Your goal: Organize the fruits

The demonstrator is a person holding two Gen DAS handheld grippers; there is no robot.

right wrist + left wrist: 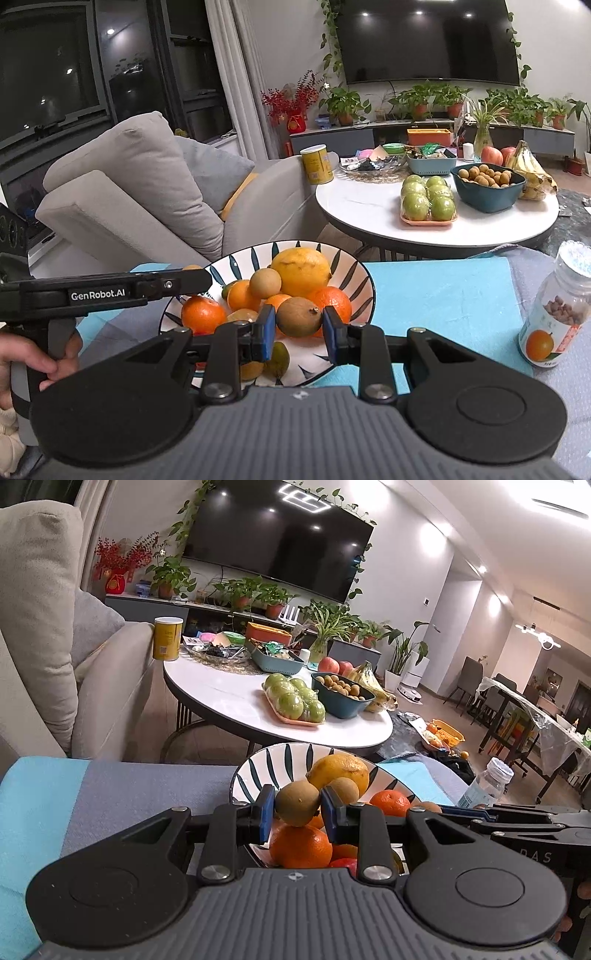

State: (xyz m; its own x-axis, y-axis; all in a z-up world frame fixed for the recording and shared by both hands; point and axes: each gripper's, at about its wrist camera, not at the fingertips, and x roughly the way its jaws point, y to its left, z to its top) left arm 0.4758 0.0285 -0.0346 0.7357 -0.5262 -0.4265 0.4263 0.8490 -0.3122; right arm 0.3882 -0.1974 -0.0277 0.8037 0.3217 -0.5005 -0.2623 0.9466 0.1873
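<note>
A white plate with dark leaf stripes (266, 764) (354, 273) sits on a blue and grey cloth and holds oranges (301, 845) (203, 314), a big yellow citrus (340, 768) (301, 271) and small brown round fruits (265, 283). My left gripper (297, 805) is shut on a small brown fruit (297, 802) over the plate. My right gripper (299, 321) is shut on another small brown fruit (298, 316) over the plate's near side. The left gripper's body crosses the right wrist view at left (110, 291).
A clear bottle with an orange label (557, 310) (487, 781) stands right of the plate. Behind is a round white table (362, 206) (221, 694) with green apples, a bowl of small fruits, bananas and a yellow can. A grey sofa (140, 184) stands left.
</note>
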